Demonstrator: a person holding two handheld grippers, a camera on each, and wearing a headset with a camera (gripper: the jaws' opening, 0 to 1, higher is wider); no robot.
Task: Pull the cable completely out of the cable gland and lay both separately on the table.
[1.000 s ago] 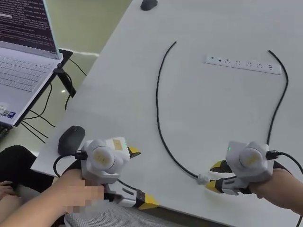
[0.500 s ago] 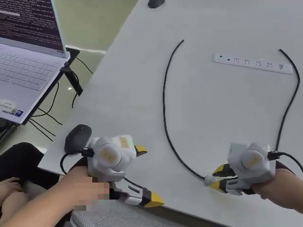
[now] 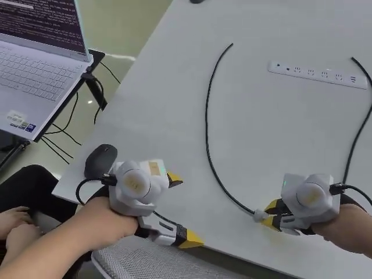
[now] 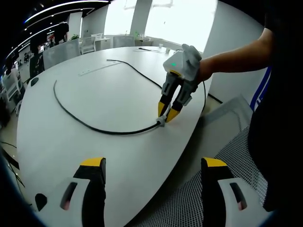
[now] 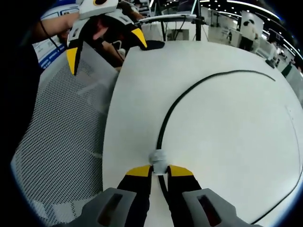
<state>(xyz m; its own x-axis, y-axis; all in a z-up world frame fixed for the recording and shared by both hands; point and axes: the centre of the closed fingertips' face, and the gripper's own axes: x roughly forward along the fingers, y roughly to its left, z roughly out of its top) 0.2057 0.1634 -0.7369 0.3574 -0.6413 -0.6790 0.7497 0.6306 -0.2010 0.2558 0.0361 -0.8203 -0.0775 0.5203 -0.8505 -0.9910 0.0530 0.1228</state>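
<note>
A long black cable curves across the white table and ends in a small white cable gland near the front edge. My right gripper is at that end. In the right gripper view the gland sits just past the yellow fingertips, and the jaws are shut on the cable right behind it. My left gripper hangs open over the table's front edge, well left of the gland, with nothing between its fingers. The left gripper view shows the right gripper pinching down at the gland.
A white power strip lies at the back right, with a second black cable beside it. A black mouse sits at the table's left corner. A laptop stands off to the left. A grey mesh chair is under the front edge.
The head camera has shifted, so the whole scene slid right. My right gripper's jaws have narrowed onto the cable behind the gland. The left gripper stays open.
</note>
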